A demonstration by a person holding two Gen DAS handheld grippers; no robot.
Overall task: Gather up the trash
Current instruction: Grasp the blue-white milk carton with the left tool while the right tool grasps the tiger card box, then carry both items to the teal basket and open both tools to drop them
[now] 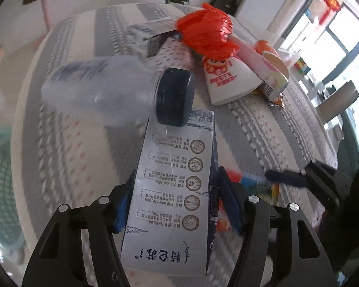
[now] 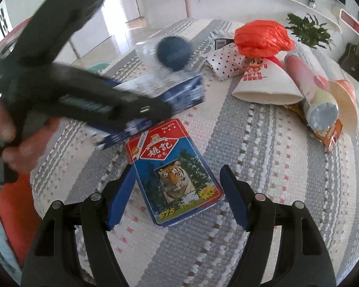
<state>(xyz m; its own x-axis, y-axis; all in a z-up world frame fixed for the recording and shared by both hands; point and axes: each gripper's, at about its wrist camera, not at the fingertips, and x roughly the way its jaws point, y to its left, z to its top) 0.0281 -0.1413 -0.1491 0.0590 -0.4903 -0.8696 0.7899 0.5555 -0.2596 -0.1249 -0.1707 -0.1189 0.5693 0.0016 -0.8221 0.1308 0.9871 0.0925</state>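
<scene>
A silver-blue milk carton (image 1: 172,191) lies on the striped tablecloth, and the pads of my left gripper (image 1: 177,174) press on both of its sides. In the right wrist view the left gripper (image 2: 83,100) shows as a black blur over the carton (image 2: 179,91). A blue and red playing-card box (image 2: 177,174) with a tiger picture lies flat between the fingers of my right gripper (image 2: 178,169), which is open and stands apart from the box. A clear bottle (image 1: 103,88) with a dark blue cap lies just beyond the carton.
Further back are an orange plastic bag (image 1: 205,33), a white paper cup (image 1: 227,79) on its side, a pink tube (image 2: 308,83), an orange cup (image 2: 347,100) and a snack wrapper (image 2: 330,136). A green basket (image 1: 0,186) stands off the table's left edge. A hand (image 2: 2,131) holds the left tool.
</scene>
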